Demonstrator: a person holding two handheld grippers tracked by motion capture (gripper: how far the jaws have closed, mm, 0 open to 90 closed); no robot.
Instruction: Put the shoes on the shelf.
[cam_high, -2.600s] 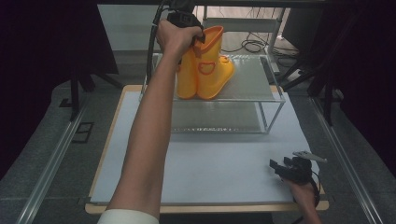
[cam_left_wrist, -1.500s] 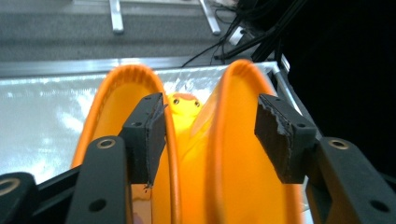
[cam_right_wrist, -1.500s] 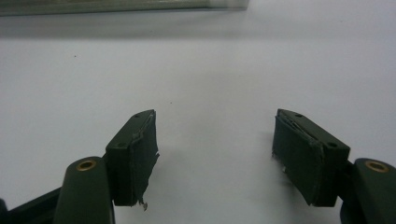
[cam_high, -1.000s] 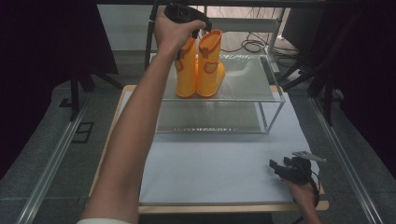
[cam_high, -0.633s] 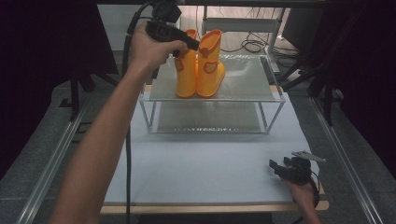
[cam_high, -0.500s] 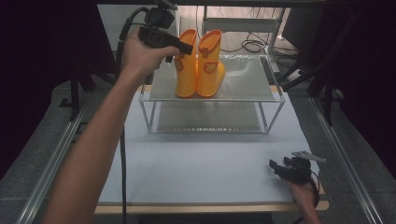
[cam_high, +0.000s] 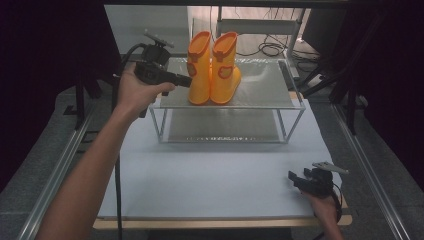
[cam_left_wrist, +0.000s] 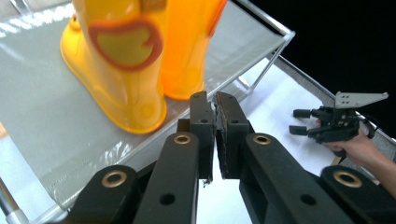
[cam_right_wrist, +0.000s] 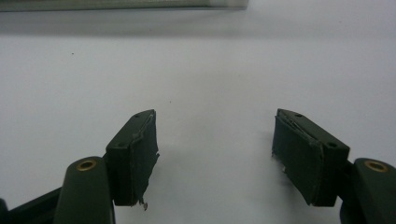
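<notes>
From the high view, two orange boots (cam_high: 212, 67) are standing side by side on the top shelf of a little metal rack (cam_high: 295, 106). The rack is sitting at the far end of a pale table (cam_high: 215, 170). The left gripper (cam_high: 186, 81) is hanging in the air just beside the left boot, at the rack's left edge, with a hand (cam_high: 132, 92) wrapped around it. The right gripper (cam_high: 295, 178) is resting low on the table near the front right corner, well apart from the boots.

The left gripper view is showing things up close. Its two black jaws have just been closing and are now pressed together, with nothing between them. The boots (cam_left_wrist: 140, 60) are right in front, both standing upright on the shiny shelf. One boot is wearing a yellow patch with an orange rim (cam_left_wrist: 125, 43), maybe a duck's bill, but it is too near to be sure. Far off, the right gripper (cam_left_wrist: 299, 121) is showing with its jaws apart.

The right gripper view is looking along bare white table (cam_right_wrist: 196, 70). Its two jaws are standing wide apart and holding nothing.

No words or brand names are showing anywhere that can be read.
</notes>
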